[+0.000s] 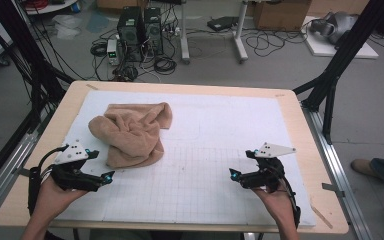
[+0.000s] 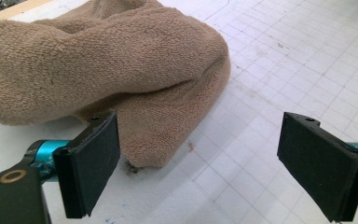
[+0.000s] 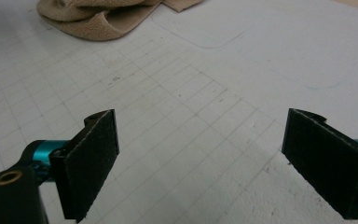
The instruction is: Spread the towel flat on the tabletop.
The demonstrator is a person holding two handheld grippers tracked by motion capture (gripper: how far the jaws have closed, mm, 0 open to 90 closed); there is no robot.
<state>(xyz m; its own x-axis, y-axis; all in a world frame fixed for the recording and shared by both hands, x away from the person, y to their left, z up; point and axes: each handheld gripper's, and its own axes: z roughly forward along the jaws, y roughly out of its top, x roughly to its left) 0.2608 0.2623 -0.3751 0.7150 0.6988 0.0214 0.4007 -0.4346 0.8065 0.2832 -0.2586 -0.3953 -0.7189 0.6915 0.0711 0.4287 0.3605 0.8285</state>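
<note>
Tongs on both sides stand spread with nothing between them. From the high view, the left tongs (image 1: 109,175) sit at the lower left of the frame, just short of the crumpled tan towel (image 1: 132,131), which lies in the upper left part of the white gridded mat (image 1: 220,150) on the tabletop (image 1: 300,115); the right tongs (image 1: 233,173) rest at the lower right, well apart from the cloth. Both hands come in from the bottom edge, forearms angled inward, each pair of tongs held low and roughly level, pointing toward the middle of the mat

Left gripper view: the towel (image 2: 121,70) bulges across the upper left, its nearest fold hanging down just beyond the left jaw. Judging from this, a good first pinch would take that loose lower fold at a single layer, low against the mat, rather than biting into the thick bunch

Right gripper view: the towel (image 3: 102,16) lies far off at the top left, bare grid ahead of the jaws. That hand probably needs to travel across before it can catch a second corner and help spread the cloth
</note>
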